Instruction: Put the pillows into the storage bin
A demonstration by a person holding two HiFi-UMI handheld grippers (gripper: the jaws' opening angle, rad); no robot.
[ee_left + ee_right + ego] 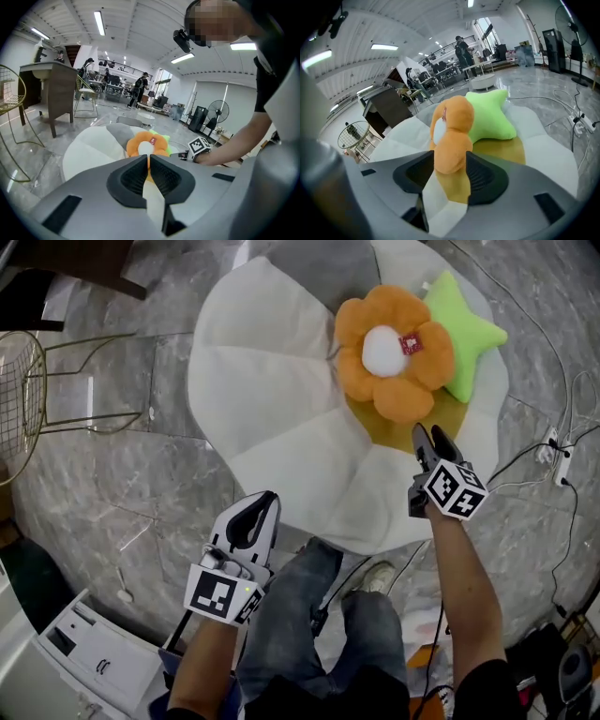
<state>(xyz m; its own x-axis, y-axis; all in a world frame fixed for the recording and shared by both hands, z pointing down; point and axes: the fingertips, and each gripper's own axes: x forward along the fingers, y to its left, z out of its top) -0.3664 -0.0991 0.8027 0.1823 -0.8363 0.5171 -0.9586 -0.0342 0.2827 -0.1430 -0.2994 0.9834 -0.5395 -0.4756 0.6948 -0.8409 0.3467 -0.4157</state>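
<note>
We carry two grey plastic hand-held grippers: the left gripper (270, 498) at seven o'clock in the head view and the right gripper (429, 432) at four o'clock. Each has black ribbed pads (164, 178) and a white cube with black square markers (455, 488). We wear faded blue jeans (300, 615), a pale shoe (380, 576) and a black short-sleeved top (375, 699).

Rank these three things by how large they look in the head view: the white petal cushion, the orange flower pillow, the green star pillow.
1. white petal cushion
2. orange flower pillow
3. green star pillow; the orange one hides part of it, so its full size is unsure.
</note>
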